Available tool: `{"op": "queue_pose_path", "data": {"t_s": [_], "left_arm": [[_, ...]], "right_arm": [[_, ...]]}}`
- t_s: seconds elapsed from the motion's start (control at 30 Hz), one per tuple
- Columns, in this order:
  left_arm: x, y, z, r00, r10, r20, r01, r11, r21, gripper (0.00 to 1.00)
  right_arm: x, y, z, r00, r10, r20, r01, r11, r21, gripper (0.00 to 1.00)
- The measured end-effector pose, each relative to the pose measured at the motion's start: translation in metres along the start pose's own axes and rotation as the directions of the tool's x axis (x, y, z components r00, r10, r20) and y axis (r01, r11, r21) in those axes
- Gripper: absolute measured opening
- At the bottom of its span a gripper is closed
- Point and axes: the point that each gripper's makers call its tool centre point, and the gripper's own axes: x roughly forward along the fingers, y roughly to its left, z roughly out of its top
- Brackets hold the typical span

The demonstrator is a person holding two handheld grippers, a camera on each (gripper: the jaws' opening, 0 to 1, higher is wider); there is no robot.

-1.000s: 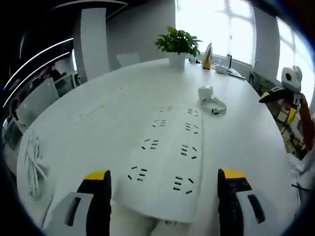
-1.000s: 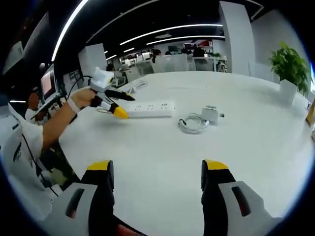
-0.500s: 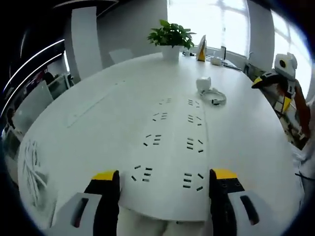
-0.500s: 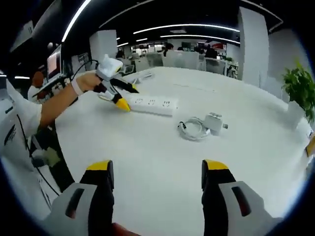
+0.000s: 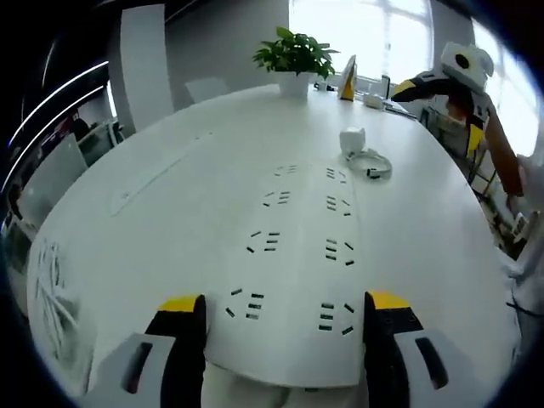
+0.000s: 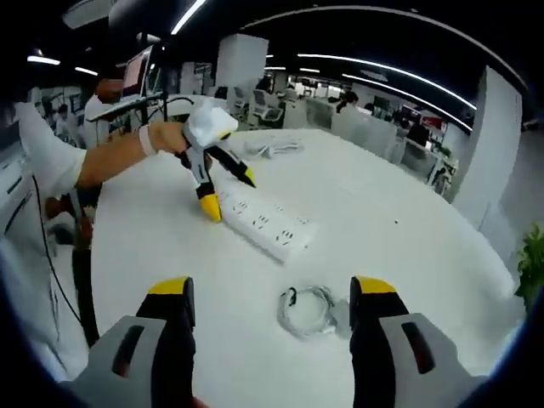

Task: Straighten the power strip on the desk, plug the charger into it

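**Straddling the strip's near end**

Reaching over the white counter point(image 5: 153, 204), the left gripper point(image 5: 285, 308) stood with its jaws wide, one yellow-tipped jaw on each side of the near end of the power strip point(image 5: 297, 255). Whether the jaws touched the strip's sides could not be told. The strip ran straight ahead from between the jaws, its two rows of sockets facing up. Beyond the strip's far end, near it but apart, lay the charger point(image 5: 353, 140) with its coiled cable point(image 5: 371, 164) just beside it. Farther ahead stood a potted plant point(image 5: 295, 61) at the counter's far edge. To the upper right of that view the right gripper point(image 5: 406, 87) hung above the counter, well apart from the charger.

In the right gripper view, the right gripper point(image 6: 269, 291) also had its jaws wide, with nothing between them. Just ahead, between the jaw tips, lay the coiled cable point(image 6: 308, 308) on the counter point(image 6: 408, 246). Beyond it the power strip point(image 6: 263, 223) lay slantwise, and the left gripper point(image 6: 228, 194) stood at the strip's far left end, held by a person's hand point(image 6: 170, 136).
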Motion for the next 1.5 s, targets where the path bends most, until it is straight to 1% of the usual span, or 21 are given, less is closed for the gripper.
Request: {"op": "queue_pose_path", "data": {"t_s": [0.03, 0.07, 0.1, 0.17, 0.27, 0.37, 0.53, 0.6, 0.77, 0.8, 0.87, 0.93, 1.0, 1.03, 1.1, 1.17, 1.33, 1.37, 1.4, 1.43, 1.5], "left_arm": [[0.0, 0.0, 0.0, 1.0, 0.0, 0.001, 0.0, 1.0, -0.001, 0.76], [0.0, 0.0, 0.0, 1.0, 0.0, 0.002, 0.0, 1.0, 0.001, 0.76], [0.0, 0.0, 0.0, 1.0, -0.002, 0.001, 0.002, 1.0, 0.002, 0.76], [0.001, 0.0, 0.0, 1.0, -0.005, -0.002, 0.005, 1.0, 0.003, 0.76], [0.001, -0.001, 0.0, 1.0, -0.013, -0.005, 0.013, 1.0, 0.005, 0.76], [0.001, -0.001, 0.001, 1.0, -0.012, 0.003, 0.012, 1.0, 0.007, 0.76], [0.002, 0.0, 0.002, 1.0, -0.017, 0.001, 0.017, 1.0, 0.012, 0.76], [0.002, -0.001, 0.001, 1.0, -0.019, 0.0, 0.019, 1.0, 0.012, 0.76], [0.003, 0.001, 0.003, 1.0, -0.017, 0.011, 0.017, 1.0, 0.013, 0.76], [0.003, 0.001, 0.003, 1.0, -0.017, 0.012, 0.017, 1.0, 0.014, 0.76], [0.003, 0.002, 0.003, 1.0, -0.021, 0.014, 0.021, 1.0, 0.016, 0.76], [0.004, 0.002, 0.004, 1.0, -0.024, 0.016, 0.024, 1.0, 0.017, 0.76], [0.004, 0.002, 0.004, 1.0, -0.025, 0.015, 0.025, 1.0, 0.017, 0.76], [0.004, 0.002, 0.004, 1.0, -0.026, 0.013, 0.025, 1.0, 0.017, 0.76], [0.004, 0.002, 0.004, 1.0, -0.026, 0.008, 0.026, 0.999, 0.018, 0.76], [0.004, 0.002, 0.004, 1.0, -0.027, 0.006, 0.027, 0.999, 0.019, 0.76], [0.004, 0.0, 0.003, 1.0, -0.025, 0.002, 0.025, 1.0, 0.019, 0.76], [0.004, -0.001, 0.003, 1.0, -0.025, 0.0, 0.025, 1.0, 0.019, 0.76], [0.004, -0.001, 0.002, 1.0, -0.025, -0.002, 0.025, 0.999, 0.019, 0.76], [0.004, 0.0, 0.002, 1.0, -0.025, -0.004, 0.025, 1.0, 0.019, 0.76], [0.004, -0.001, 0.002, 1.0, -0.025, -0.005, 0.025, 1.0, 0.019, 0.76]], "right_arm": [[0.007, -0.003, 0.001, 1.0, 0.013, -0.01, -0.013, 1.0, -0.013, 0.73], [0.02, -0.006, 0.002, 0.998, 0.05, -0.033, -0.051, 0.998, -0.031, 0.73], [0.026, -0.006, 0.003, 0.996, 0.075, -0.044, -0.076, 0.996, -0.035, 0.73], [0.048, -0.01, 0.005, 0.988, 0.134, -0.074, -0.139, 0.988, -0.068, 0.73], [0.073, -0.023, 0.009, 0.985, 0.15, -0.089, -0.158, 0.982, -0.1, 0.74], [0.089, -0.028, 0.011, 0.978, 0.184, -0.101, -0.195, 0.974, -0.118, 0.74], [0.103, -0.033, 0.012, 0.971, 0.212, -0.109, -0.228, 0.96, -0.163, 0.74], [0.109, -0.029, 0.017, 0.961, 0.26, -0.099, -0.275, 0.943, -0.19, 0.75], [0.13, -0.026, 0.019, 0.938, 0.302, -0.172, -0.341, 0.895, -0.287, 0.75], [0.134, -0.023, 0.019, 0.927, 0.325, -0.189, -0.369, 0.884, -0.287, 0.75], [0.138, -0.017, 0.02, 0.915, 0.353, -0.197, -0.398, 0.873, -0.281, 0.73], [0.142, -0.01, 0.015, 0.887, 0.391, -0.246, -0.452, 0.844, -0.288, 0.72], [0.146, -0.012, 0.011, 0.883, 0.378, -0.278, -0.455, 0.834, -0.312, 0.72], [0.147, -0.012, 0.011, 0.882, 0.377, -0.282, -0.457, 0.831, -0.318, 0.72], [0.148, -0.013, 0.009, 0.874, 0.382, -0.3, -0.468, 0.826, -0.314, 0.72], [0.145, -0.012, 0.004, 0.86, 0.39, -0.328, -0.49, 0.809, -0.325, 0.7], [0.148, -0.011, 0.003, 0.859, 0.397, -0.324, -0.494, 0.809, -0.318, 0.68], [0.149, -0.011, 0.002, 0.859, 0.397, -0.323, -0.494, 0.809, -0.318, 0.67], [0.151, -0.011, 0.001, 0.857, 0.394, -0.331, -0.496, 0.806, -0.324, 0.66], [0.152, -0.012, 0.0, 0.861, 0.38, -0.338, -0.489, 0.802, -0.344, 0.64], [0.152, -0.012, 0.0, 0.86, 0.381, -0.34, -0.492, 0.798, -0.348, 0.64]]}}
